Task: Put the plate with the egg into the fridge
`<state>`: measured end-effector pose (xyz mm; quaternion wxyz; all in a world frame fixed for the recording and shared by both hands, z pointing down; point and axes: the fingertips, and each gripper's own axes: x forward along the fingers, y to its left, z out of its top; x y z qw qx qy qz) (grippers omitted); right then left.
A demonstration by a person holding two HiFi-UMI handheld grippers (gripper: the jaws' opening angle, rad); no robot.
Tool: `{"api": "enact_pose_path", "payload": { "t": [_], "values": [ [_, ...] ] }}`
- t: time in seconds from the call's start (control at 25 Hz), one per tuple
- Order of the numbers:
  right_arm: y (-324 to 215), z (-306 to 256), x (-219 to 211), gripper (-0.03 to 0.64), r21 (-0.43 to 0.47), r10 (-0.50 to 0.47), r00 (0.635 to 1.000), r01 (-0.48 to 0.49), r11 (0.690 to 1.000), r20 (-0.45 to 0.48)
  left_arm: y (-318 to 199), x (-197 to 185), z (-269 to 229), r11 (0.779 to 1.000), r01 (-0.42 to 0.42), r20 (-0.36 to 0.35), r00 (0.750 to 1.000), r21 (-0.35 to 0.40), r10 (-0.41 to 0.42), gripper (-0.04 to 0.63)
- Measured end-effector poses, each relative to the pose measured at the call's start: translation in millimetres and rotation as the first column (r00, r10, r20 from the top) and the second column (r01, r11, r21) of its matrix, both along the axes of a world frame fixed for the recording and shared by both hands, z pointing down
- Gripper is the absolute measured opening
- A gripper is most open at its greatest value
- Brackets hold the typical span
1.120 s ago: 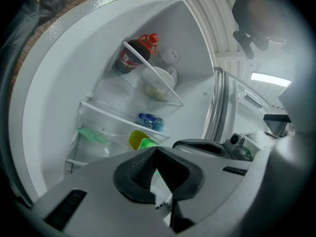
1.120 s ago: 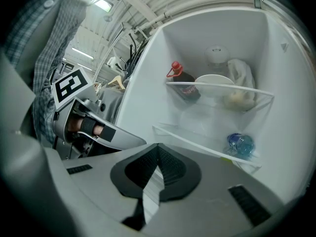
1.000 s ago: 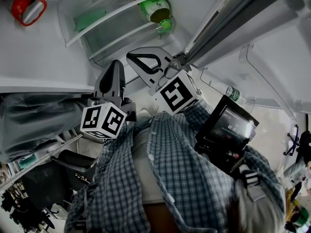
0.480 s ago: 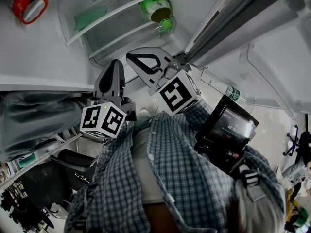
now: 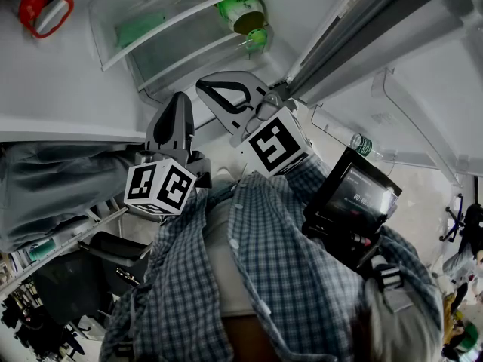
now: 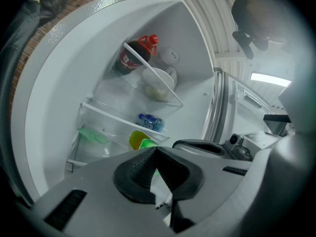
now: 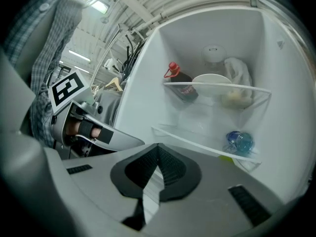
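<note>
1. Left gripper: fingers together, nothing between them.
2. Right gripper: fingers likewise together and empty.
3. Fridge stands open ahead of both.
4. Plate sits on the top shelf, between the cola bottle and the bag; the egg can't be made out.

Brick wall on one side, corrugated white ceiling overhead, strip lights on. A cluttered shelf rack and a black chair sit low on the left. Pale floor on the right.
</note>
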<state>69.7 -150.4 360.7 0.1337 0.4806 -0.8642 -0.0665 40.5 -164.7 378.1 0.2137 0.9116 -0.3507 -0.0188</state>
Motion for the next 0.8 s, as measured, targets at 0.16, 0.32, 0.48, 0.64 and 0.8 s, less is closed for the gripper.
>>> {"api": "enact_pose_path", "payload": {
  "t": [0.16, 0.32, 0.48, 0.64, 0.8],
  "values": [
    [-0.3, -1.6, 1.4, 0.006, 0.004, 0.001, 1.0, -0.001, 1.0, 0.016, -0.2, 0.1, -0.1, 1.0, 0.0, 0.0, 1.0, 0.0, 0.0, 0.006],
    [-0.5, -2.5, -0.3, 0.006, 0.006, 0.0, 1.0, 0.0, 1.0, 0.005, -0.5, 0.3, -0.9, 1.0, -0.002, 0.001, 1.0, 0.002, 0.002, 0.006],
    [-0.5, -3.0, -0.5, 0.006, 0.005, 0.001, 1.0, -0.001, 1.0, 0.002, -0.8, 0.6, -0.6, 1.0, -0.004, -0.001, 1.0, -0.001, 0.004, 0.006],
    [0.4, 0.1, -1.1, 0.006, 0.002, -0.006, 1.0, 0.006, 1.0, -0.002, -0.7, 0.3, -0.4, 1.0, -0.003, -0.001, 1.0, -0.002, 0.003, 0.006],
    [1.3, 4.9, -1.5, 0.006, -0.01, -0.005, 1.0, 0.005, 1.0, -0.008, -0.5, -0.1, -0.5, 1.0, -0.002, -0.002, 1.0, -0.001, 0.002, 0.006]
  ]
}}
